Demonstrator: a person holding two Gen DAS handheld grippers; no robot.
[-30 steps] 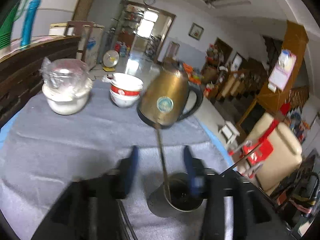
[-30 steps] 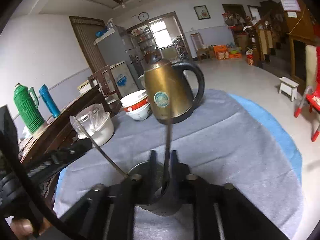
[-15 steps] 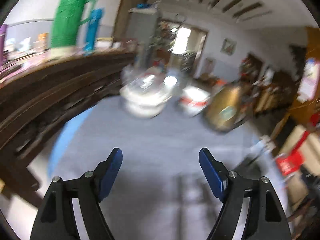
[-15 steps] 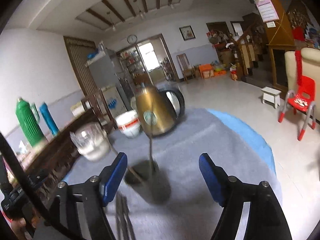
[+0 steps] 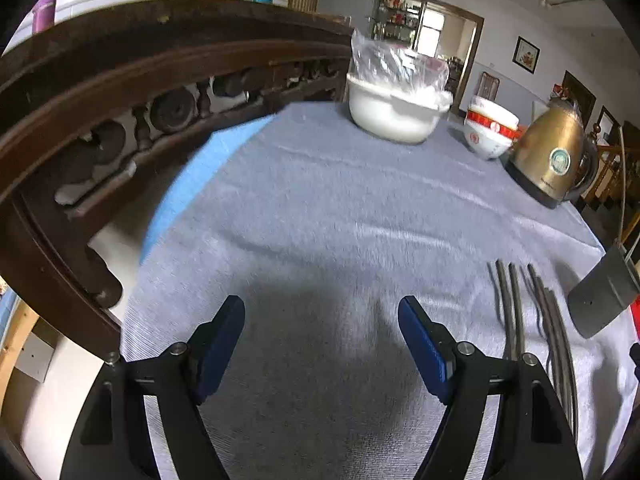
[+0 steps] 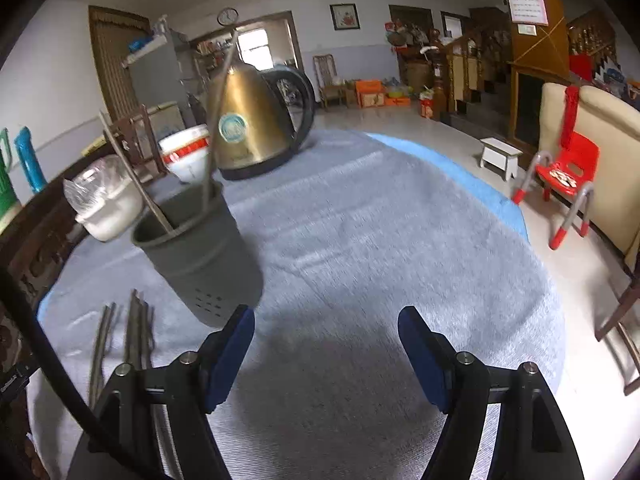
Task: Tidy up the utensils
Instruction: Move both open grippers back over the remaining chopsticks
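Your left gripper (image 5: 322, 344) stands wide with nothing between its blue pads, hanging over bare grey cloth (image 5: 320, 208); its jaws have just been opening. Your right gripper (image 6: 326, 346) is likewise spread wide and empty above the same cloth, its jaws also freshly opened. Just left of your right gripper stands the grey utensil holder (image 6: 200, 256), with two metal chopsticks (image 6: 152, 200) leaning out of its mouth. On the cloth to the left of the holder lie the loose chopsticks (image 6: 136, 332), roughly side by side; from your left gripper they show at the right, close to its right finger. Beyond the holder sit the brass kettle (image 6: 248, 128), the stacked red-and-white bowls (image 6: 184, 152) and the white bowl under plastic film (image 6: 108, 208). A dark carved wooden chair back (image 5: 120, 92) runs along the table's left edge.
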